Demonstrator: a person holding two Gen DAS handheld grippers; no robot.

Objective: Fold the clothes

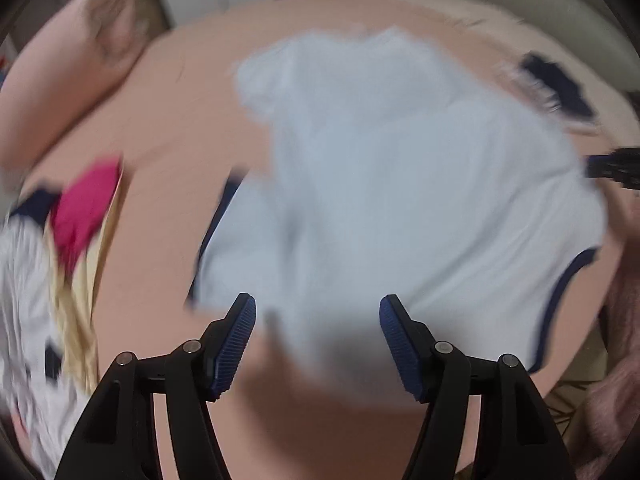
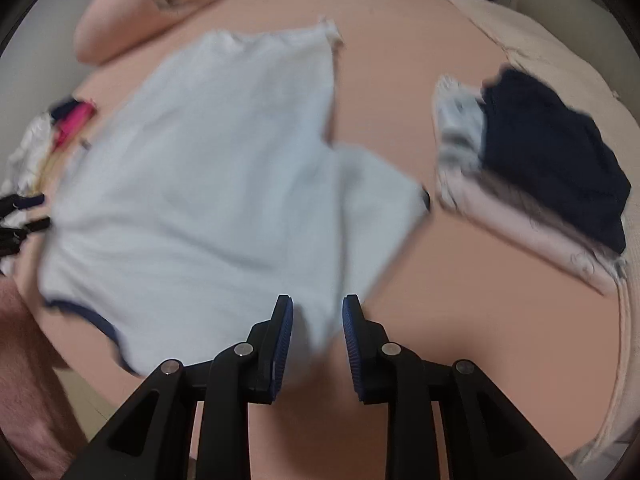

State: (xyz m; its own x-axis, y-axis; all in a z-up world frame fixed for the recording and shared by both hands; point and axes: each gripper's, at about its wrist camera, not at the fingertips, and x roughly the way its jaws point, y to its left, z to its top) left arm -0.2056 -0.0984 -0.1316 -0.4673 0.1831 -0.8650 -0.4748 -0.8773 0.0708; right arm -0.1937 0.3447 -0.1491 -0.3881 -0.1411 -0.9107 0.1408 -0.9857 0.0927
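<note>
Home bedroom, as far as I can tell. I'm over a bed (image 2: 400, 52) w/ a peach-pink fitted sheet, and a matching pillow (image 1: 60, 92) sits at the far left. A beige quilted cover (image 2: 560, 52) is pushed to the right edge. Laundry's spread around me: light blue shirt (image 2: 208, 168) w/ navy trim laid out flat, a small stack w/ a navy piece on top (image 2: 552, 152) at right, a messy pile w/ a hot-pink item (image 1: 86, 208) at left. White panels at the back, maybe a wardrobe or doors; too blurred to say.
</note>
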